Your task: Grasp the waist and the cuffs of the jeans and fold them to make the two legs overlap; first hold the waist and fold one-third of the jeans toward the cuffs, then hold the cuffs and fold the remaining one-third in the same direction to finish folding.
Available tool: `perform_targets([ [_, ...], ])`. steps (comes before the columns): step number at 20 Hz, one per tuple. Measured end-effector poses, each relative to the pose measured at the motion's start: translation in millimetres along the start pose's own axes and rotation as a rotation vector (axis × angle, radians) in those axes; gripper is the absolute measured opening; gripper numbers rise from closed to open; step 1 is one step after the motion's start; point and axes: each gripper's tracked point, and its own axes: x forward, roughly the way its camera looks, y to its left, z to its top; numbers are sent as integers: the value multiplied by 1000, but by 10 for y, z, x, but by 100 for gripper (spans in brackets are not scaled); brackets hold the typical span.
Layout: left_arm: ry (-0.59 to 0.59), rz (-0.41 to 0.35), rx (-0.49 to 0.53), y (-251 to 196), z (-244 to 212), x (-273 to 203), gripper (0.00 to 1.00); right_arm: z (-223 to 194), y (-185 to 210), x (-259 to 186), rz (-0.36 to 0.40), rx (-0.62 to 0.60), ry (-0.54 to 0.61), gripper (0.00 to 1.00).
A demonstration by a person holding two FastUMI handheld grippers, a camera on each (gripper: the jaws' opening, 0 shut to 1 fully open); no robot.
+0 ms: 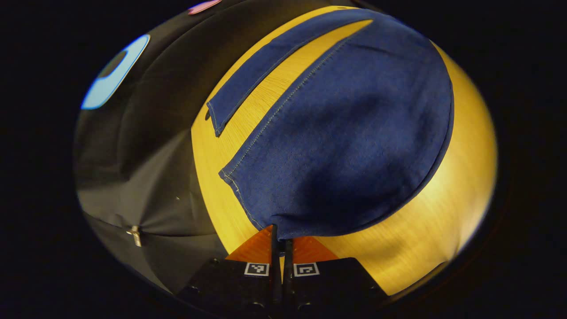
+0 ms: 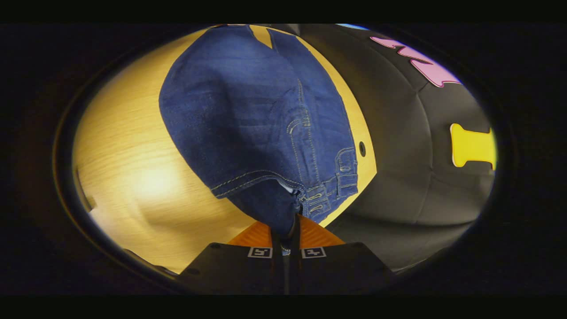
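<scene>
Dark blue jeans point(image 1: 354, 133) lie spread on a light wooden table point(image 1: 443, 221). In the left gripper view my left gripper point(image 1: 280, 234) is shut on the hem of one leg's cuff, which rises off the table toward the camera. The other leg point(image 1: 274, 66) lies flat farther off, apart from the held one. In the right gripper view my right gripper point(image 2: 290, 230) is shut on the jeans' waist point(image 2: 288, 199), close to the belt loops point(image 2: 345, 164), with the cloth lifted and bulging above the fingers.
The black cloth wall point(image 1: 146, 146) hangs just past the table's edge in the left gripper view. In the right gripper view the same wall point(image 2: 421, 155) runs along the table's right edge. Bare wood point(image 2: 133, 177) lies left of the jeans.
</scene>
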Motion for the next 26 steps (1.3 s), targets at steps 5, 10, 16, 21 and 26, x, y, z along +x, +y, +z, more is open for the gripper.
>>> perform_targets([
  [5, -60, -101, -448, 348, 568, -339, 6, 485, -840, -271, 2, 362, -82, 11],
  [10, -136, -182, -788, 952, 1330, -747, 2, 922, -1548, -166, 48, 741, -137, 3],
  [16, -101, -299, -1052, 1626, 1850, -1138, 6, 1125, -2060, -264, 141, 1155, -85, 3],
  [21, -16, -333, -1232, 2066, 1976, -1246, 7, 1161, -2588, -445, 142, 1408, -28, 3],
  [26, 36, -330, -1374, 2200, 1986, -1255, 12, 1224, -2671, -480, 139, 1528, 21, 5],
])
